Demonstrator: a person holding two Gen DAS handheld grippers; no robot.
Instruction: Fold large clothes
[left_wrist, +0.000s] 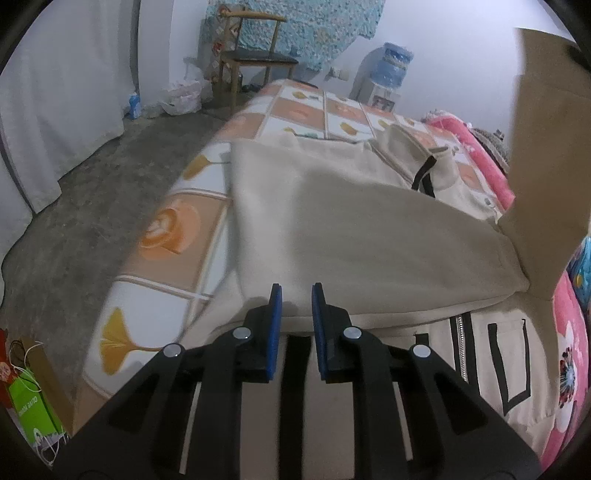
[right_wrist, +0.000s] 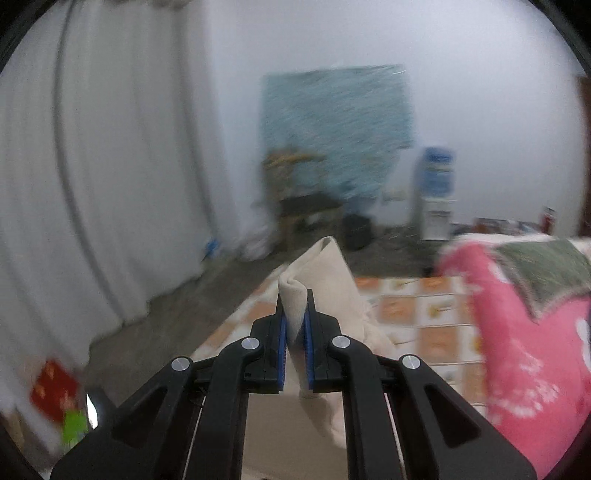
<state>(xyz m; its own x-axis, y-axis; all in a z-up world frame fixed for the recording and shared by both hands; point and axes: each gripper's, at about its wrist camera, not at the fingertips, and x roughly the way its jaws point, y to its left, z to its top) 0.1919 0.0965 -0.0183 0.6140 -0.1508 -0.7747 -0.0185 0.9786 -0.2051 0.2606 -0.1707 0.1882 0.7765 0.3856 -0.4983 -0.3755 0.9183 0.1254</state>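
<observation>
Between right gripper fingers: beige garment pinched.

A cream zip-front jacket lies on the tile-patterned bedsheet, a pink floral blanket to its right. Beyond the bed's far end stand a wooden chair (left) and a water dispenser (right).

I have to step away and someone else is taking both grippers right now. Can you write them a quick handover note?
Left gripper: open, empty, fingers just above the near edge of the jacket.
Right gripper: shut on a bunched piece of the jacket's cream fabric, lifted above the bed.
Done: one part is folded over the jacket's body; the zipper front shows nearer.
Left: lay down the lifted piece, finish folding.
</observation>
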